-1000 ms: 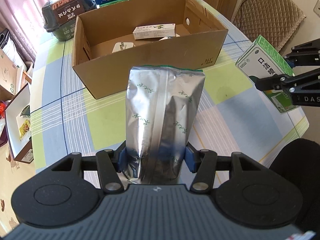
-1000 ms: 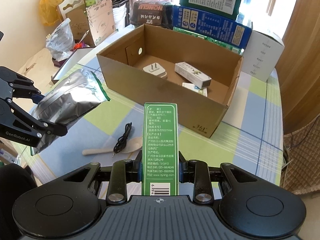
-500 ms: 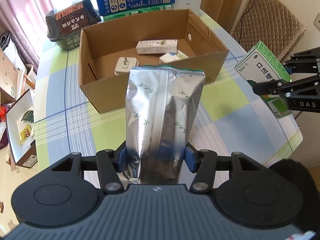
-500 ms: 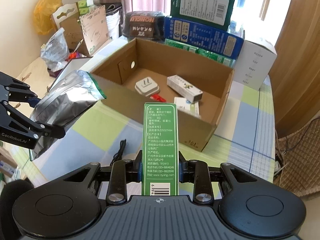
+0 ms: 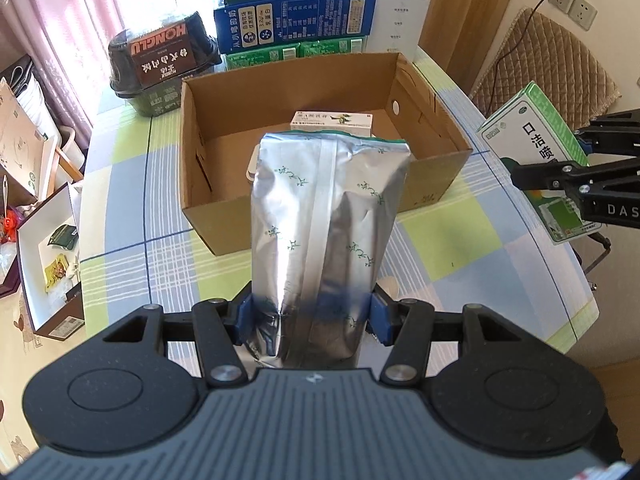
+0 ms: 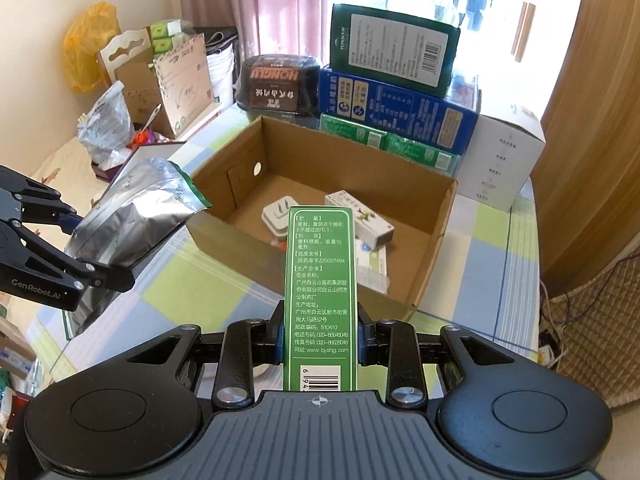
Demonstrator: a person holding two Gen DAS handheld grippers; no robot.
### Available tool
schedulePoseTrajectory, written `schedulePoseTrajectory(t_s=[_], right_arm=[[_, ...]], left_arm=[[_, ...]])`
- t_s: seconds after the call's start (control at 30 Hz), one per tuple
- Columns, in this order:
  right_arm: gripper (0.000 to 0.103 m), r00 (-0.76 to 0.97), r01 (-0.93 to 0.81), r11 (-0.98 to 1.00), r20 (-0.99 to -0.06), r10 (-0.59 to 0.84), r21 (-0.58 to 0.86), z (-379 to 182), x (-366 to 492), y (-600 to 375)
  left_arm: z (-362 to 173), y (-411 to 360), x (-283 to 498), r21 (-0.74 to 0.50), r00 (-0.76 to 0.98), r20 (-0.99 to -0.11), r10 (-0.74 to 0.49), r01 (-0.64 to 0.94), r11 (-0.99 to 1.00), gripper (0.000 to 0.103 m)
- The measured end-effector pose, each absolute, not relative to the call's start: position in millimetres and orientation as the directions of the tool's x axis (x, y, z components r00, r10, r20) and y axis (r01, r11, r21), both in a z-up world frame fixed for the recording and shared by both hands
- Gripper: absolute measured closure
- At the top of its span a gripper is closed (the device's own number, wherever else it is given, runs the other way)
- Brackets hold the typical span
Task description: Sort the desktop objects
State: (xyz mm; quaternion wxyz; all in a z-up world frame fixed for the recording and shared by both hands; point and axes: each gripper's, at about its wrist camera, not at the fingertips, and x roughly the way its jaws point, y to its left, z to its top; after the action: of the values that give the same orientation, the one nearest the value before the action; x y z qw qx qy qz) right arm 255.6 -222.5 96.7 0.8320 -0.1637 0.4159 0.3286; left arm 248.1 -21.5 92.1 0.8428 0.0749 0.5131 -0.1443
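Note:
My left gripper [image 5: 312, 316] is shut on a silver foil pouch [image 5: 326, 220] with a green top edge, held above the checked tablecloth in front of the open cardboard box [image 5: 200, 184]. My right gripper [image 6: 320, 338] is shut on a tall green medicine box [image 6: 320, 280], also held in the air short of the cardboard box [image 6: 436, 248]. Inside the cardboard box lie a white plug adapter [image 6: 276, 218] and a white medicine carton [image 6: 360, 220]. In the right wrist view the silver foil pouch [image 6: 132, 224] and left gripper [image 6: 80, 252] show at the left; in the left wrist view the green medicine box [image 5: 532, 152] shows at the right.
Behind the cardboard box stand stacked green and blue cartons [image 6: 400, 100], a white carton [image 6: 500, 156] and a dark bowl pack [image 5: 164, 64]. A quilted chair [image 5: 552, 64] stands past the table's right edge. Bags and an open white box [image 5: 44, 252] crowd the left side.
Both grippers have risen with their loads and come nearer the cardboard box; more of its inside shows, and the cable and spoon on the table have dropped out of the right wrist view.

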Motion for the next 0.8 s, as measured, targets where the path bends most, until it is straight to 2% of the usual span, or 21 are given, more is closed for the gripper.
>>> schedulePoseTrajectory(t_s=[0.8], right_arm=[[0.075, 0.460, -0.625, 0.779, -0.786, 0.414, 0.045, 99, 337, -206]], left_arm=[[91, -53, 334, -0.028, 0.429, -0.888, -0.168, 0.313, 0.949, 0.052]])
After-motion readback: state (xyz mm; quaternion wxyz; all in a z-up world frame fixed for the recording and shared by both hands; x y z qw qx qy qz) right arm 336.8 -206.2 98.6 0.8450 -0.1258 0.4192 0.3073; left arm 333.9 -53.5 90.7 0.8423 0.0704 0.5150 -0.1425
